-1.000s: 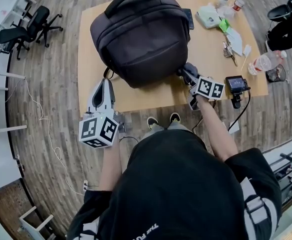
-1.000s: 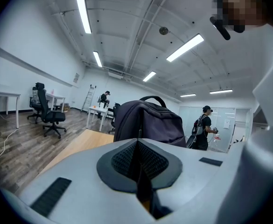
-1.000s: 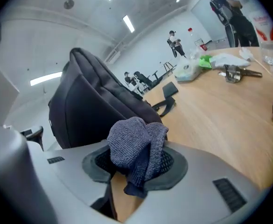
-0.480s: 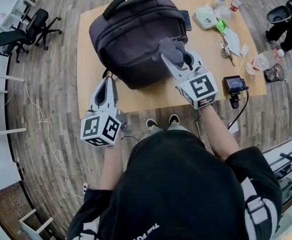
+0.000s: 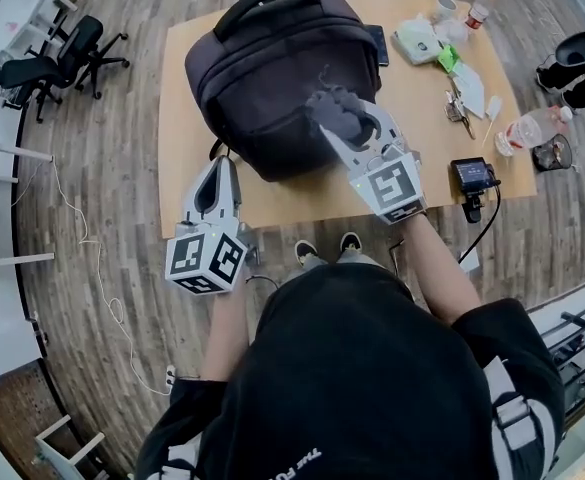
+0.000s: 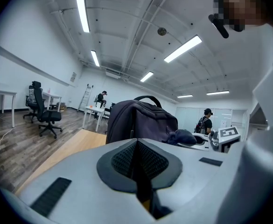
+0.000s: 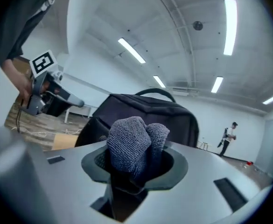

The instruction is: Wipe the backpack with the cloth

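A dark grey backpack [image 5: 272, 78] stands on the wooden table [image 5: 422, 128], handle up. My right gripper [image 5: 344, 120] is raised in front of the backpack's near right side and is shut on a bunched grey cloth [image 5: 334, 110]. In the right gripper view the cloth [image 7: 135, 144] bulges from between the jaws, with the backpack [image 7: 173, 115] just behind it. My left gripper [image 5: 218, 176] hangs at the table's near left edge, apart from the backpack, jaws shut and empty. The left gripper view shows the backpack [image 6: 141, 120] ahead and the cloth [image 6: 182, 136] to its right.
The table's right side holds a white box [image 5: 417, 36], keys [image 5: 457, 108], a water bottle [image 5: 532, 123] and a small camera [image 5: 472, 173]. A phone [image 5: 375, 40] lies beside the backpack. Office chairs [image 5: 52, 58] stand on the floor at the far left.
My right gripper has risen from the table's near edge with the cloth, rolled over, and come up against the backpack's near right side. The left gripper has stayed put.
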A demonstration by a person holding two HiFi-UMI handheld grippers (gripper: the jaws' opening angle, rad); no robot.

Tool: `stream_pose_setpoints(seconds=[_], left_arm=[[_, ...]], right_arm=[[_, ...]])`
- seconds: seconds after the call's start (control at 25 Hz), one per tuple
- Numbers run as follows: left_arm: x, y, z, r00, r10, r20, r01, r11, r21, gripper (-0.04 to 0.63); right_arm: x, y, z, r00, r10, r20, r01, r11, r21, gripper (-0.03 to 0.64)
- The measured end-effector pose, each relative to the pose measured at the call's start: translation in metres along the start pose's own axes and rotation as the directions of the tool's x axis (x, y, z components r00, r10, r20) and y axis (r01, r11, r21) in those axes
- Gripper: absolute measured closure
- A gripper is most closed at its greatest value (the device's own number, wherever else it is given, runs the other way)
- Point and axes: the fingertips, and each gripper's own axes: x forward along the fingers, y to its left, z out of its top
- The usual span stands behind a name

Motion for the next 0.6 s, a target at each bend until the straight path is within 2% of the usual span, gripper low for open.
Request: stream_pose_setpoints(seconds=[0.08, 0.12, 0.24, 0.32, 0.4, 0.48, 0.56, 0.6], left_arm=[[0.001, -0.001, -0.001, 1.000, -0.004, -0.003, 0.004, 1.000, 0.003, 0.578], [0.002, -0.001, -0.001, 1.000, -0.005, -0.004, 0.005, 1.000, 0.004, 0.577], [0.003, 0.001, -0.002, 1.000, -0.002, -0.012, 0.003, 1.000, 0.002, 0.578], [0.004, 0.002, -0.003, 1.000, -0.002, -0.018, 0.002, 1.000, 0.002, 0.578], [0.004, 0.002, -0.004, 1.000, -0.001, -0.021, 0.002, 1.000, 0.004, 0.578], [0.004, 0.003, -0.003, 1.000, -0.001, -0.021, 0.001, 1.000, 0.005, 0.578], [0.003, 0.005, -0.004, 1.000, 0.000, -0.023, 0.000, 1.000, 0.005, 0.578], [0.003, 0.006, -0.005, 1.000, 0.001, -0.025, -0.001, 1.000, 0.004, 0.578]], right_arm=[[-0.014, -0.034, -0.014, 0.994, -0.107, -0.020, 0.108, 0.994, 0.021, 0.459], [-0.020, -0.044, -0.020, 0.989, -0.142, -0.029, 0.142, 0.990, 0.001, 0.459], [-0.028, -0.040, -0.032, 0.989, -0.145, -0.036, 0.141, 0.985, -0.099, 0.459], [-0.031, -0.029, -0.042, 0.990, -0.138, -0.032, 0.133, 0.984, -0.119, 0.459], [-0.035, -0.020, -0.058, 0.989, -0.145, -0.014, 0.144, 0.987, -0.069, 0.459], [-0.041, -0.012, -0.082, 0.988, -0.154, -0.020, 0.154, 0.988, 0.030, 0.459], [-0.046, -0.004, -0.122, 0.984, -0.149, -0.094, 0.161, 0.977, 0.139, 0.459], [-0.046, 0.002, -0.150, 0.977, -0.132, -0.167, 0.162, 0.970, 0.182, 0.459]])
